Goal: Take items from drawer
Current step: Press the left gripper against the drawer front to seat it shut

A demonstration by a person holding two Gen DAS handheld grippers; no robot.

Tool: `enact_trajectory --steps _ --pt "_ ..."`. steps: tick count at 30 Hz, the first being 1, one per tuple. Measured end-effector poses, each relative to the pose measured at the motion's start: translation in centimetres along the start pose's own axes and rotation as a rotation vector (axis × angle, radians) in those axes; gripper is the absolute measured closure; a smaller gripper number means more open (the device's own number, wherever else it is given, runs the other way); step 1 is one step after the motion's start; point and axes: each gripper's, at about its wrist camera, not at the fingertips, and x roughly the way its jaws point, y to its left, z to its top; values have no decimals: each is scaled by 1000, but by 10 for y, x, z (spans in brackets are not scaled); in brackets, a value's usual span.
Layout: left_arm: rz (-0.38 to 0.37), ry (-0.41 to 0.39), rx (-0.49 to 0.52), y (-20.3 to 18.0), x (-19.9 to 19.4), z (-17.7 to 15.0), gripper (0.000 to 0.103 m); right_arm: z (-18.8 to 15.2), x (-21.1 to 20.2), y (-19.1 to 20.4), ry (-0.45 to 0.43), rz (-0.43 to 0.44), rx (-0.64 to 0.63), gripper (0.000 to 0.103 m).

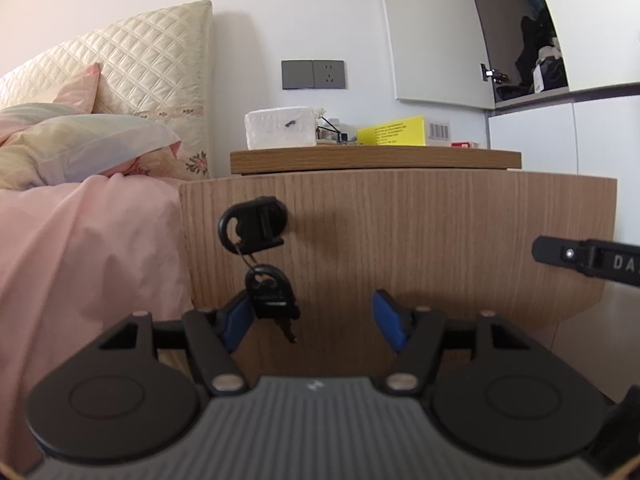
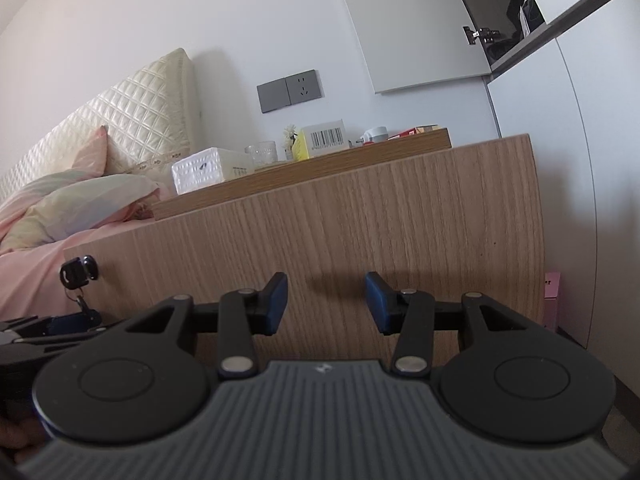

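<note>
A wooden drawer front (image 1: 400,240) of the bedside cabinet fills the middle of the left wrist view and stands out in front of the cabinet top. A black key (image 1: 256,224) sits in its lock at the upper left, with a second black key (image 1: 270,292) dangling below on a ring. My left gripper (image 1: 314,320) is open just short of the drawer front, its left blue pad beside the dangling key. My right gripper (image 2: 326,302) is open too, close to the drawer front (image 2: 360,232) further right. The drawer's inside is hidden.
On the cabinet top (image 1: 376,158) stand a white tissue pack (image 1: 282,128), a yellow box (image 1: 394,131), a glass (image 2: 266,152) and small items. A bed with pink sheet (image 1: 80,248) and pillows lies left. A white wardrobe (image 2: 540,120) stands right, with a pink box (image 2: 552,300) by its foot.
</note>
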Motion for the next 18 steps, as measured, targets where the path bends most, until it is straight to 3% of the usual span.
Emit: enact_trajectory --steps 18 --pt "-11 18 29 -4 22 7 27 2 19 -9 -27 17 64 56"
